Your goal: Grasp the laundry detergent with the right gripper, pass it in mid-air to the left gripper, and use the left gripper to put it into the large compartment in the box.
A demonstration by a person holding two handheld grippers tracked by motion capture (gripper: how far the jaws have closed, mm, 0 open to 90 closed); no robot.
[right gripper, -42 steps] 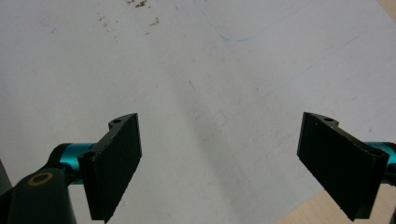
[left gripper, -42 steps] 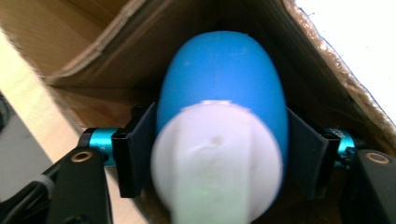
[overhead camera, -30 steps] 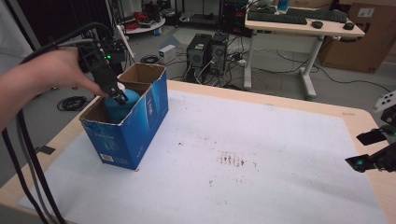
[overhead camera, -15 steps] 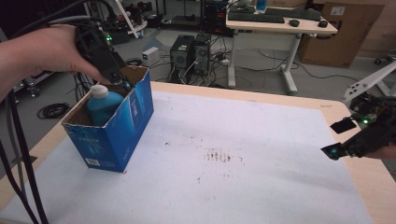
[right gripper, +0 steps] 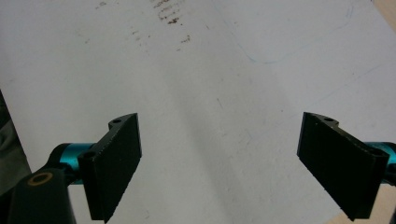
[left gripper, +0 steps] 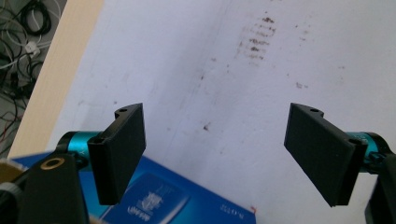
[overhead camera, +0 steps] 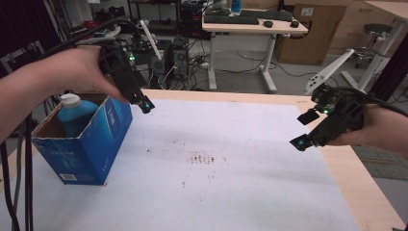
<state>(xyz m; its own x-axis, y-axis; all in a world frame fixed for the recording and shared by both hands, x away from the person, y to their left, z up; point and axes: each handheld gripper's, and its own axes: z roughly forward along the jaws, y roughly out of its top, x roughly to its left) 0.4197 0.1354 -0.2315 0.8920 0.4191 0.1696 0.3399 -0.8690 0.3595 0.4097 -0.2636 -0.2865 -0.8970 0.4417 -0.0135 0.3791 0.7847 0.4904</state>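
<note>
Blue cardboard box [overhead camera: 91, 144] with its top flaps open sits at the left end of the bench [overhead camera: 337, 168], and a teal plastic bottle with a white cap [overhead camera: 74, 115] stands upright inside it, cap poking up to about the rim. That bottle is something you get from the high view; the left gripper view catches just a blue printed corner of the box [left gripper: 173, 200] at the bottom edge, with nothing of what's inside. The left gripper [overhead camera: 144, 103] hangs just above and beside the box's right-hand top edge, tilted down toward the bench, and in its own view the fingers [left gripper: 119, 156] are wide apart with nothing between them, just the white sheet covering the bench [left gripper: 261, 140]. The right gripper [overhead camera: 308, 130] is well apart from the box, over by the right side of the bench near where the bare wood edge shows. Its fingers [right gripper: 114, 163] are spread wide and empty too. The gripper views give a close look at the brown smudge marks on the sheet [left gripper: 257, 39], which in the high view are a faint patch mid-bench [overhead camera: 202, 158]. Nothing lies between the two grippers on the sheet. Behind the bench there's a white desk with a keyboard [overhead camera: 250, 21], cardboard cartons [overhead camera: 308, 33] and floor cables.
</note>
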